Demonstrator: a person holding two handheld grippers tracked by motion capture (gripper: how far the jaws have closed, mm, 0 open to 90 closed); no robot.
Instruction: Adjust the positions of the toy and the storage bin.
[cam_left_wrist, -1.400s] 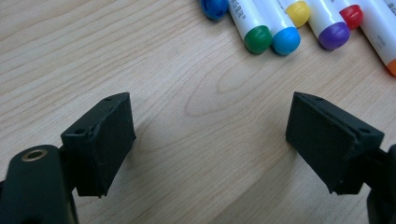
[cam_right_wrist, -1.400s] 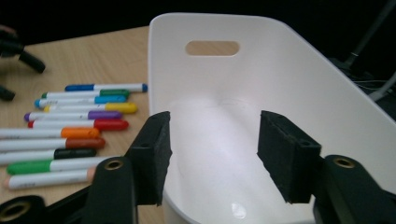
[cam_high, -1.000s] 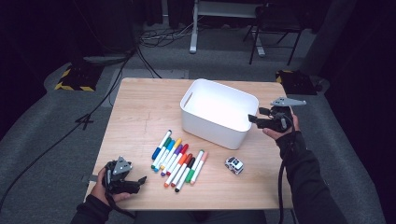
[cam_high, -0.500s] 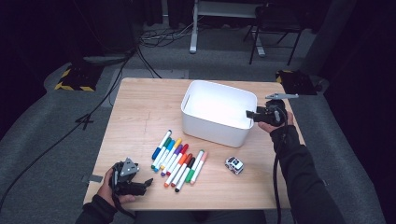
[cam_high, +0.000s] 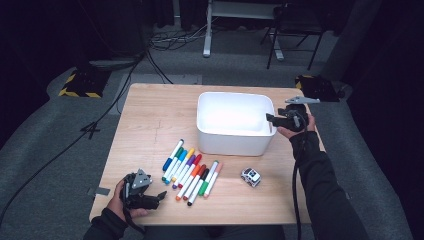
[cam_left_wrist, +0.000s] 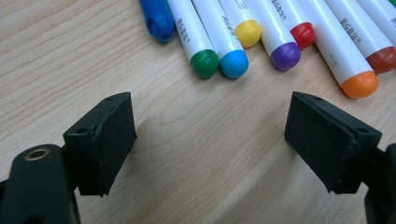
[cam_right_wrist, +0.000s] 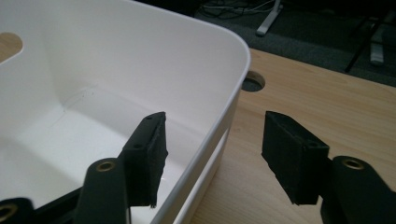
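High view: a white bin (cam_high: 234, 122) stands at the centre of a wooden table (cam_high: 150, 120). At its 3 o'clock, the right gripper (cam_high: 272, 119) straddles the rim. At 7 o'clock, a row of markers (cam_high: 191, 173) lies beside the left gripper (cam_high: 159, 196).

Left gripper view: jaws wide apart, empty, marker caps at 12 o'clock.

Right gripper view: jaws, just widening, stand parted astride the bin wall (cam_right_wrist: 219, 126), not pressing it.

Grey carpet floor (cam_high: 45, 150) surrounds the wooden table (cam_high: 150, 115); black cables (cam_high: 165, 40) trail toward dark walls.
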